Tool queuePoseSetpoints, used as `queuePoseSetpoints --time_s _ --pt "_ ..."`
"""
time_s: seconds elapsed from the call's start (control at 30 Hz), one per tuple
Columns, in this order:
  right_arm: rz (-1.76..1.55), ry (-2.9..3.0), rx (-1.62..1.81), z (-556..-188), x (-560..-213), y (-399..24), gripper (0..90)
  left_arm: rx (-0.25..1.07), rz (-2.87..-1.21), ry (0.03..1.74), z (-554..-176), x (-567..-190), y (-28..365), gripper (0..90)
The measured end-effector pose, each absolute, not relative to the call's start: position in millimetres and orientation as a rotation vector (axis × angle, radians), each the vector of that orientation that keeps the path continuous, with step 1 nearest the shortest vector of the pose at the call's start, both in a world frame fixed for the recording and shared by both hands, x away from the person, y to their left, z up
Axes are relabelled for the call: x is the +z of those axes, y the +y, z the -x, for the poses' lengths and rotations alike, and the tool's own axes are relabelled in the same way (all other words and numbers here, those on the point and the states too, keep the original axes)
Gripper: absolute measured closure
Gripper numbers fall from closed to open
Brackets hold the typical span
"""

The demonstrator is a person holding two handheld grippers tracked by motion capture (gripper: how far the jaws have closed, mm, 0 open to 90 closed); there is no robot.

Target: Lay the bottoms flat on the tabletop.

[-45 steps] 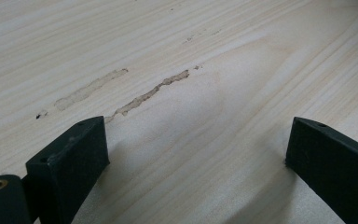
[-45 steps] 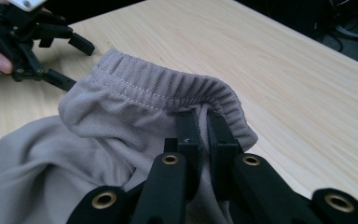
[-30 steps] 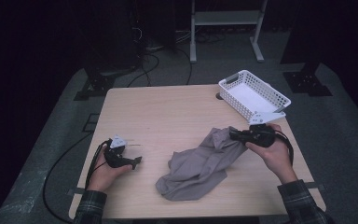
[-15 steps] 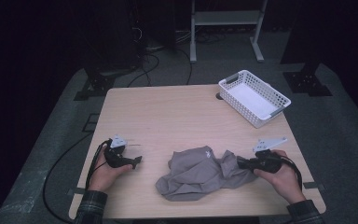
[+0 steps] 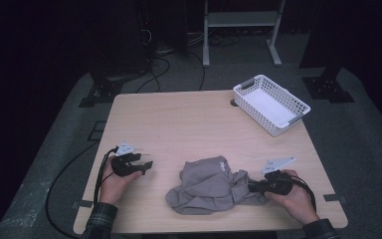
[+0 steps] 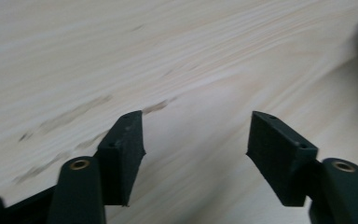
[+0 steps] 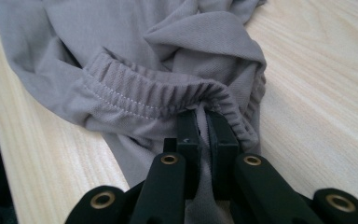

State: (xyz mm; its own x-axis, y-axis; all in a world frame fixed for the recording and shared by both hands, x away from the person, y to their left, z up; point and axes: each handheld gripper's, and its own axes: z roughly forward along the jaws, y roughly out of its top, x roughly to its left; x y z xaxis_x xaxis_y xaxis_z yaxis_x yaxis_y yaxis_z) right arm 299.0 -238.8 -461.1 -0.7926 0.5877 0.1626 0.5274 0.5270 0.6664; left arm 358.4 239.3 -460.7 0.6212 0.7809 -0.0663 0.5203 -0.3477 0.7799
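Grey garment (image 7: 135,56) pinched in right gripper (image 7: 204,122) low on table; left gripper (image 6: 193,135) jaws closing, empty.

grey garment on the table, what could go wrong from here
1. The right gripper pinches only a thin fold by the elastic waistband of the crumpled grey fabric garment; a pull may slip it free.
2. The garment lies near the front edge of the pale wooden table and might slide off.
3. The left gripper, its jaws just closing on nothing, lends no support.

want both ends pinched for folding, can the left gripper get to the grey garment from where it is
Probably yes: the left gripper stands open over bare table, and nothing lies between it and the grey garment.
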Motion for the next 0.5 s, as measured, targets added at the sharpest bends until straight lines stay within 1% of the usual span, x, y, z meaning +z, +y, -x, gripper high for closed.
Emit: queuePoseSetpoints --time_s 0.1,0.3,0.5 --pt "-0.973 2.67 1.112 -299 -462 -237 84.5 0.369 -2.051 0.918 -351 -452 219 36.4" --pt "-0.957 2.656 1.071 -298 -462 -232 84.5 0.291 -2.082 0.767 -331 -446 175 35.9" --pt "-0.926 2.627 1.017 -301 -462 -222 84.4 0.251 -2.146 0.694 -324 -450 144 35.5"
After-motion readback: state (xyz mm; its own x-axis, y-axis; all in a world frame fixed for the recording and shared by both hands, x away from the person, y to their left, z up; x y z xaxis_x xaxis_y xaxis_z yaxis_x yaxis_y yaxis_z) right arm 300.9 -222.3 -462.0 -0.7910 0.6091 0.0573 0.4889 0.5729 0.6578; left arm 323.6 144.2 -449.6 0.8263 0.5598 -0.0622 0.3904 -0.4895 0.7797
